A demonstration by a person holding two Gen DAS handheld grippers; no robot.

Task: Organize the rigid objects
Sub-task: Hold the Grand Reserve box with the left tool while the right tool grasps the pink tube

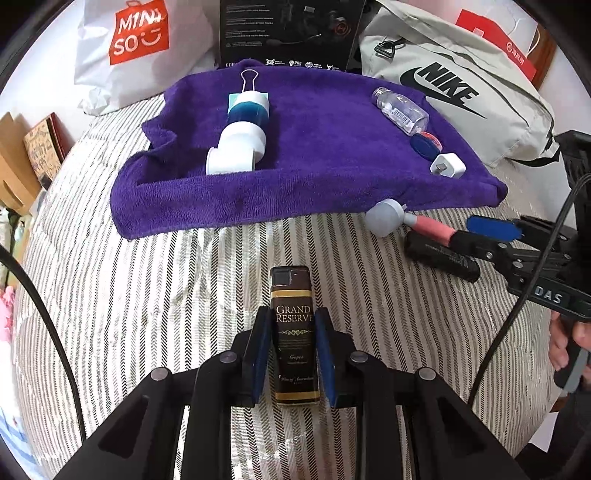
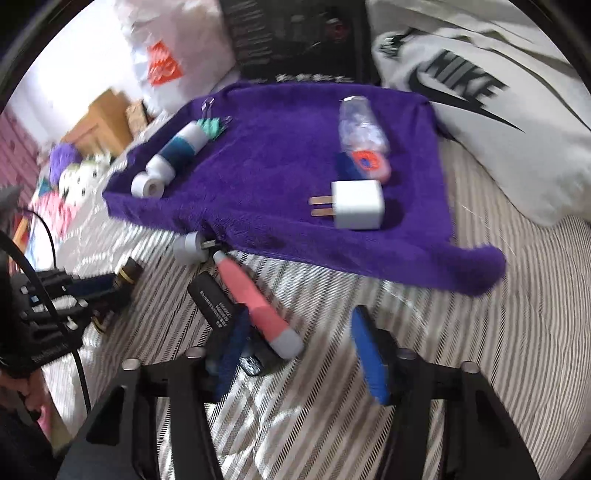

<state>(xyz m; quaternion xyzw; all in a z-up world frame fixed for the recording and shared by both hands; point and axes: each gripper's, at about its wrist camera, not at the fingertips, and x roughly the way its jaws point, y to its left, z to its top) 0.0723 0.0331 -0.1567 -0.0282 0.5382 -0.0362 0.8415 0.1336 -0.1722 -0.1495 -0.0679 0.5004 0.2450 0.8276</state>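
Landmark: purple towel (image 1: 295,158) spread on the striped bedcover (image 1: 147,295), serving as the sorting area.
Left gripper (image 1: 293,354): clamped on the Grand Reserve lighter (image 1: 294,332), pads pressed flat on its two long sides, below the towel's near edge; grip low on the body, likely so the cap end leads toward the towel.
Right gripper (image 2: 299,354): jaws apart, straddling the pink-handled tool (image 2: 255,299) just off the towel's near edge; nothing pinched yet, apparently lined up for a grasp on the handle.
Pink-handled tool: grey round head (image 1: 384,218) touching the towel's hem, handle angled away across a black cylinder (image 1: 443,258) lying beside it.
Left column on towel: white rolls and a teal-banded one (image 1: 243,129) set end to end, binder clip (image 1: 250,83) at the far end; looks like deliberate lining-up.
Right column on towel: clear bottle (image 1: 400,110), blue and orange cap-like piece (image 1: 426,144), white plug adapter (image 1: 447,166) in a row toward the near-right corner.
Still off the towel: lighter, pink tool, black cylinder.
Beyond the towel's far edge: Miniso bag (image 1: 140,40), black box (image 1: 288,33), Nike bag (image 1: 454,92).
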